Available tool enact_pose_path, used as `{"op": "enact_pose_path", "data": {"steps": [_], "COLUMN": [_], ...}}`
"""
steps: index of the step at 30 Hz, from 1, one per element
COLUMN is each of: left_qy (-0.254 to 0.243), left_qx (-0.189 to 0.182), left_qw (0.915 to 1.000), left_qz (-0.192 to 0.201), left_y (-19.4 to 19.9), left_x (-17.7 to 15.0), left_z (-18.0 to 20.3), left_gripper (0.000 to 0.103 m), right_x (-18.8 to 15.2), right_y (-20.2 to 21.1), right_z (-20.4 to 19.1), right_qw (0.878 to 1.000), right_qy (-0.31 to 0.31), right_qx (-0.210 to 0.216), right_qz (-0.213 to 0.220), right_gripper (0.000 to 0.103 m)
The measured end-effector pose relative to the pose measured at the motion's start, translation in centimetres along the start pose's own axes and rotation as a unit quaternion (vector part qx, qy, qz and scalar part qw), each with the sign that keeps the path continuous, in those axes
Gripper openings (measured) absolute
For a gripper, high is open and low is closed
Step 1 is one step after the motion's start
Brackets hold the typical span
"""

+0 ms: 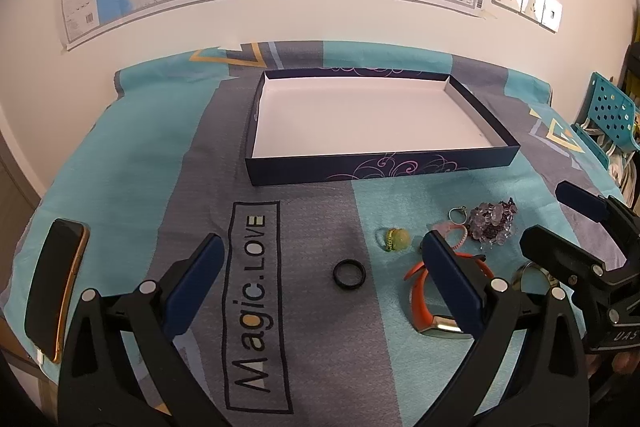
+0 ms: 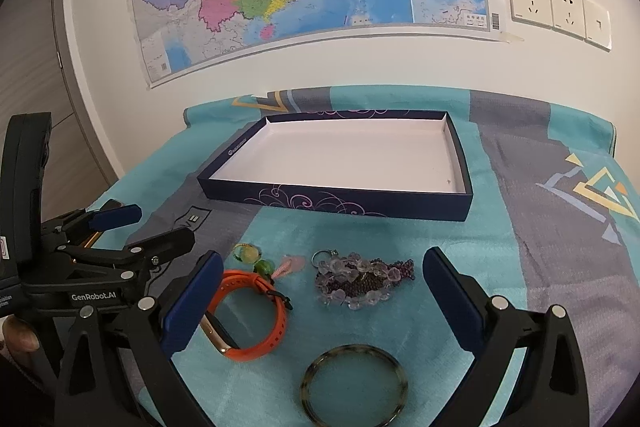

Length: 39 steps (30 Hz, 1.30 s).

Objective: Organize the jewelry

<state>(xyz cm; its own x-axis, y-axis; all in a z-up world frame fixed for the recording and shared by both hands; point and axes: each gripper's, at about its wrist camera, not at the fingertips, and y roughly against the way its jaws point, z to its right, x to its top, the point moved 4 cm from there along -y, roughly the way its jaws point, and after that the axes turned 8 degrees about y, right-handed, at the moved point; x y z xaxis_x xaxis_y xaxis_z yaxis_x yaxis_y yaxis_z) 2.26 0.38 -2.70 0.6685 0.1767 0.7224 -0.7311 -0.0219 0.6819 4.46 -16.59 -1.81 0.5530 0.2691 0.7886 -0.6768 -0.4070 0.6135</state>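
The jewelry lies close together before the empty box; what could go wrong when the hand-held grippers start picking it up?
1. The bead cluster touches a small ring; lifting one may drag the other.
2. The bangle lies flat on the soft cloth, so pads may slip off it.

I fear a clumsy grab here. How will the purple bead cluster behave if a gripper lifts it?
The purple bead cluster looks like many small beads strung loosely, so it would probably sag and drape. Its clear rounded beads may slip between flat pads. The attached metal ring would likely dangle.
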Motion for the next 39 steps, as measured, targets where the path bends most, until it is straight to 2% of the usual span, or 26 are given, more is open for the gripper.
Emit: {"op": "enact_pose_path", "data": {"steps": [39], "left_qy": [0.001], "left_qx": [0.000], "left_qw": [1.0000], "left_qz": [0.001], "left_y": [-0.32], "left_x": [0.09], "left_z": [0.22], "left_gripper": [0.097], "right_x": [0.00], "right_y": [-0.05], "right_z": [-0.10], "right_qw": [1.000], "right_qy": [0.000], "right_qx": [0.016], "right_qz": [0.004], "right_gripper": [0.097]}}
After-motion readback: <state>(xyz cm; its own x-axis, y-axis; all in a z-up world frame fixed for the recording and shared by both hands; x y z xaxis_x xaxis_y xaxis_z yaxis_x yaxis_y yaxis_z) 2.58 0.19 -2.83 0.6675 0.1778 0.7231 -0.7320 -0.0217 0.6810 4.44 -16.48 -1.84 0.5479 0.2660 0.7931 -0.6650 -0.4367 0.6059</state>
